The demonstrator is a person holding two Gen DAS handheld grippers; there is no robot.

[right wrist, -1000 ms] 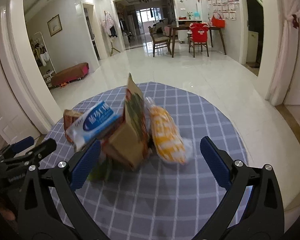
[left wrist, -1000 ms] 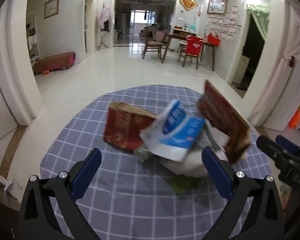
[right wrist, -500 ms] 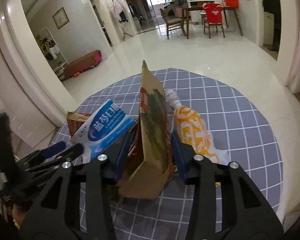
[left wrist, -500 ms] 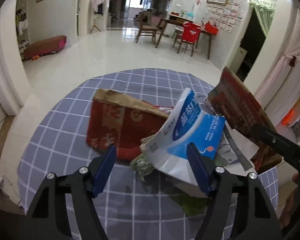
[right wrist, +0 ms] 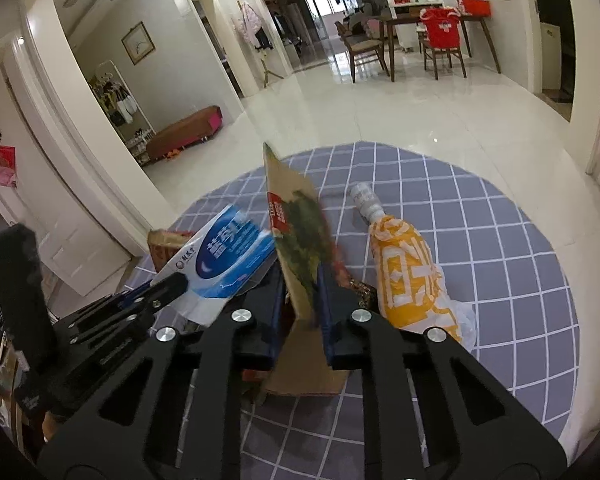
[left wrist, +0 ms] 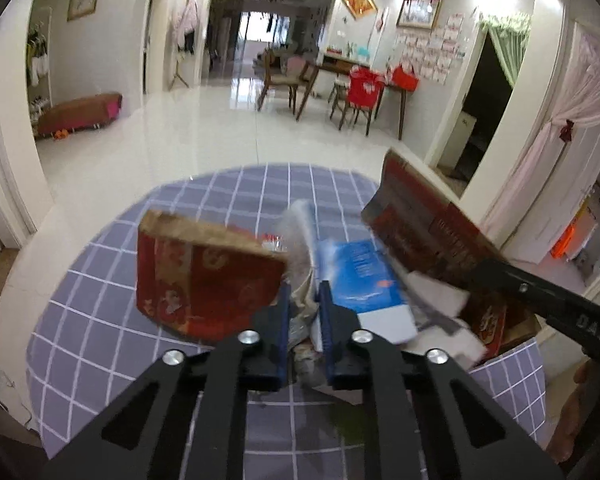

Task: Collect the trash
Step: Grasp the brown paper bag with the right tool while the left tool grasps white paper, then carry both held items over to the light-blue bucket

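The left gripper point(left wrist: 305, 292) hides the near end of the crumpled wrapper point(left wrist: 300, 240) caught in it, which is motion-blurred. The red bag point(left wrist: 204, 280) covers the desk point(left wrist: 80, 320) behind it, and the desk's near edge is cut off by the frame. In the right view, the cardboard box point(right wrist: 300, 232) hides most of the red bag point(right wrist: 166, 242). The box's print is too small to read. The right gripper point(right wrist: 302, 292) covers the box's lower part.

Both wrist cameras are looking down close along their fingers, sharing the trash pile point(left wrist: 340, 276) on the checked cloth point(right wrist: 500, 240).
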